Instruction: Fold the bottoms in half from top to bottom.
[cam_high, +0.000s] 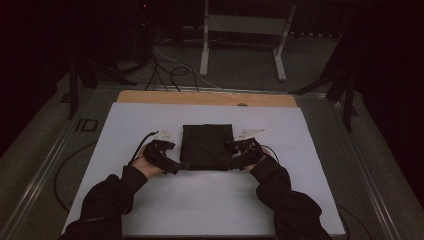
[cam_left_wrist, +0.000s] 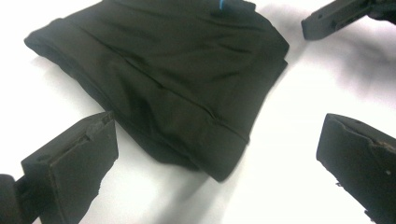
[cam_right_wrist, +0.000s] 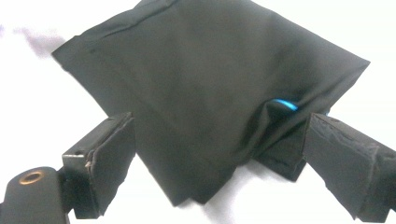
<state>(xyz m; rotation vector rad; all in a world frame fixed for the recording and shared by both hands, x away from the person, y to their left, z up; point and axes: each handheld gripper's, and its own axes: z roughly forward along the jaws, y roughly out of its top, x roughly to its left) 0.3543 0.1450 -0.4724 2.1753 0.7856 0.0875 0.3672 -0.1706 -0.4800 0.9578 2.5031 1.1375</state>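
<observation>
A folded black cloth (cam_high: 206, 146) lies flat in the middle of the white table cover (cam_high: 210, 200). My left gripper (cam_high: 176, 167) is at the cloth's near left corner, open, its jaws standing either side of that corner (cam_left_wrist: 219, 158). My right gripper (cam_high: 233, 161) is at the near right corner, also open, with the corner (cam_right_wrist: 201, 186) between its jaws. A small blue tag (cam_right_wrist: 285, 103) peeks from a fold near the right jaw. The right gripper's jaw tip (cam_left_wrist: 327, 21) shows at the top right of the left gripper view.
The table's wooden edge (cam_high: 200, 97) runs along the far side. Beyond it stand a white frame (cam_high: 240, 30) and cables (cam_high: 170, 70) on the dark floor. Dark stands flank the table at the left (cam_high: 75, 80) and right (cam_high: 347, 95).
</observation>
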